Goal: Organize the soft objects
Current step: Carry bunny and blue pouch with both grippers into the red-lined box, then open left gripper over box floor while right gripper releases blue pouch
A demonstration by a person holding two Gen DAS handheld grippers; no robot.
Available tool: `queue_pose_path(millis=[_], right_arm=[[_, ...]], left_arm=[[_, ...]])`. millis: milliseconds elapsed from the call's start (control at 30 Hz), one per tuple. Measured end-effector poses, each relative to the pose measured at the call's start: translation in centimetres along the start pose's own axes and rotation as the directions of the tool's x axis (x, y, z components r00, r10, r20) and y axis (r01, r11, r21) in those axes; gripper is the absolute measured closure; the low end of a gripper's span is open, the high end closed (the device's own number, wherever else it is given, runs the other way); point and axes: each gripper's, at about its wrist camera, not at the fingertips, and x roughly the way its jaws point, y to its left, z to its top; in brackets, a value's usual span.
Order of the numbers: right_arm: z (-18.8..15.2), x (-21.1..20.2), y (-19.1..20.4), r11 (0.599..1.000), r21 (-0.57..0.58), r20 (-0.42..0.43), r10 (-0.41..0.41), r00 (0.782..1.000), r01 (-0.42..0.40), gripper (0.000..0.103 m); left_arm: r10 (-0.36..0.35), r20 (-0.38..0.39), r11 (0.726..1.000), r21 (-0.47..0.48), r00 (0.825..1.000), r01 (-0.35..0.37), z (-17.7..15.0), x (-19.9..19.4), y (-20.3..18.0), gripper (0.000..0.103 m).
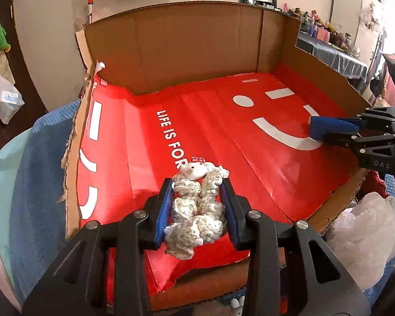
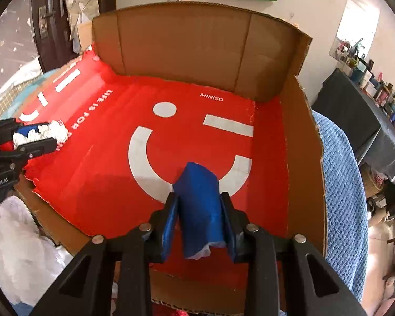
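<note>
Left tongs: clamped on white crocheted Hello Kitty toy. Right tongs: gripping folded blue cloth. Beneath both: cardboard box, red Miniso bag liner.

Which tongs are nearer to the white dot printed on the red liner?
Right. The right tongs hover over the smile below the white dot; the left tongs are beside the printed slogan.

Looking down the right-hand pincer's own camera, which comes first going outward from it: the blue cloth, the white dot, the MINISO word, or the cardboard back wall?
From the right gripper:
1. Blue cloth, clamped between its fingers.
2. White dot, beyond the smile, slightly left.
3. MINISO word, just past the dot, near the liner's far edge.
4. Cardboard back wall, standing upright at the far end.
</note>
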Motion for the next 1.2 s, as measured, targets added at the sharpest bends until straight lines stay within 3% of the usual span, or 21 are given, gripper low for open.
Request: queue_pose_path(millis=[533, 767, 1200], right_arm=[[0.1, 0.6, 0.4, 0.999, -0.038, -0.019, -0.022, 1.000, 0.022, 0.063], [0.1, 0.7, 0.4, 0.999, -0.041, -0.023, -0.016, 1.000, 0.015, 0.061], [0.1, 0.3, 0.4, 1.000, -0.027, -0.018, 0.001, 1.000, -0.001, 0.055]], left_arm=[[0.003, -0.012, 1.000, 0.024, 1.000, -0.002, -0.4, 0.4, -0.2, 0.064], [-0.008, -0.006, 0.999, 0.033, 1.000, 0.008, -0.4, 0.3, -0.5, 0.050], [-0.015, 0.027, 1.000, 0.024, 1.000, 0.014, -0.3, -0.7, -0.7, 0.038]])
